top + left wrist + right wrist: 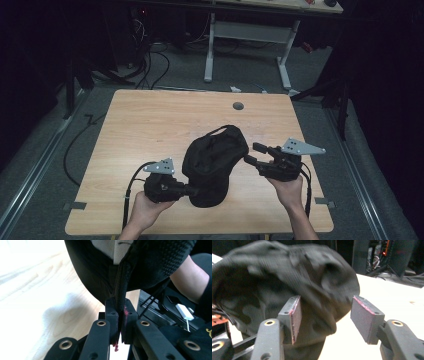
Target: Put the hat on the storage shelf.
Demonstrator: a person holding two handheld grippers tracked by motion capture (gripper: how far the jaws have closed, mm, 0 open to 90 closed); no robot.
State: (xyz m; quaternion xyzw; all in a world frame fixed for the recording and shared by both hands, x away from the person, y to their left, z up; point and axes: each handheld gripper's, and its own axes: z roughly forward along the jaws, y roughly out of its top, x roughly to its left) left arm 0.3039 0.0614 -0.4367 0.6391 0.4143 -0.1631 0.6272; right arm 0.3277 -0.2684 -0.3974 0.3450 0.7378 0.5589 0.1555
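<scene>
On the left, my left gripper [191, 190] is clamped tight on an edge of the black fabric bag [212, 162]. In the left gripper view its two pads [111, 312] press a narrow seam of the cloth between them, with the bag's textured dark fabric and a patch of pale mesh lining rising above the jaws. My left hand [145, 210] holds the tool low near the front edge of the light wooden table [150, 125].

The bag itself sits in the middle of the table, slumped into a soft rounded heap with a thin strap looping over its top, and it lies between my two tools.

To the right, my right gripper [254, 153] points at the bag's side with its jaws spread wide and nothing pinched. In the right gripper view the red-edged pads [295, 317] stand well apart, the blurred black cloth lying behind and between them, no pad pressing on it. My right hand [287, 192] grips that tool from below.
</scene>
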